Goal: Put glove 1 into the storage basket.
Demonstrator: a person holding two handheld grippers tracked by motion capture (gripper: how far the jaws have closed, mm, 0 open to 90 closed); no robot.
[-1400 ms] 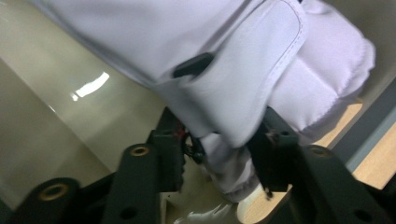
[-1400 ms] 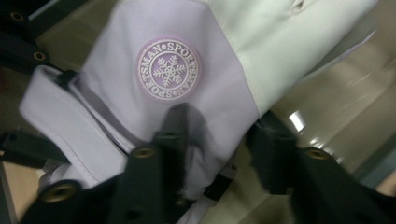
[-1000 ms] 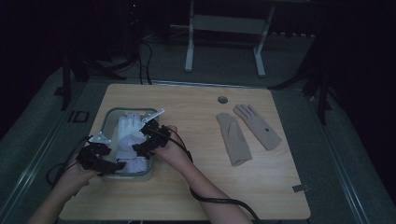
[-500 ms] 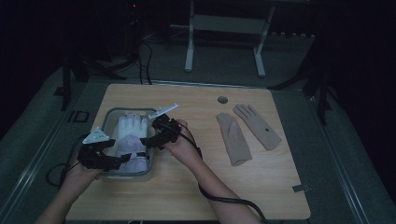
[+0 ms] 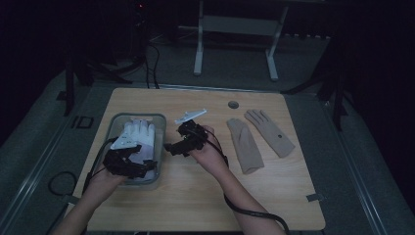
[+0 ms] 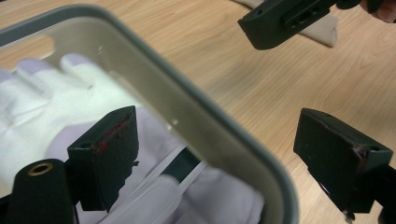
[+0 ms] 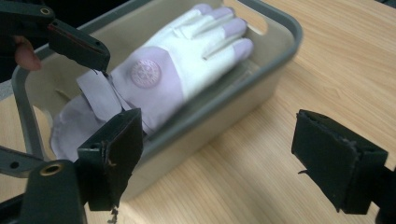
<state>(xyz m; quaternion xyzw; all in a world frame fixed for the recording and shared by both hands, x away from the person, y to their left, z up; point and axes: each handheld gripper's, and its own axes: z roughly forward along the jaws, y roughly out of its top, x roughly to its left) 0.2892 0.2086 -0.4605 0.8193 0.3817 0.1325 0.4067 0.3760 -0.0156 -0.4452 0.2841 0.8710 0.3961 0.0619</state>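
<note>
Lifting clear of a grey bin at the left of a wooden table, two hand-held grippers appear to mark the close of one step in a glove-sorting job: a white-and-lilac glove lies flat inside the bin, fingers toward the far end, with more white fabric bunched beneath it at the near end. The left gripper hovers over the bin's near right corner, its jaws standing wide with one pad above the glove's cuff and the other out over the tabletop, the rim passing between them untouched; nothing is held. The right gripper hangs just beside the bin's right wall, jaws equally wide and empty, as its own view bears out. Two beige gloves lie side by side well apart on the right half of the table, near a small round grommet. By the look of it, the next move calls for the right gripper to swing across to those gloves, settle its open jaws over a cuff edge and pinch thin fabric cleanly off the wood.
</note>
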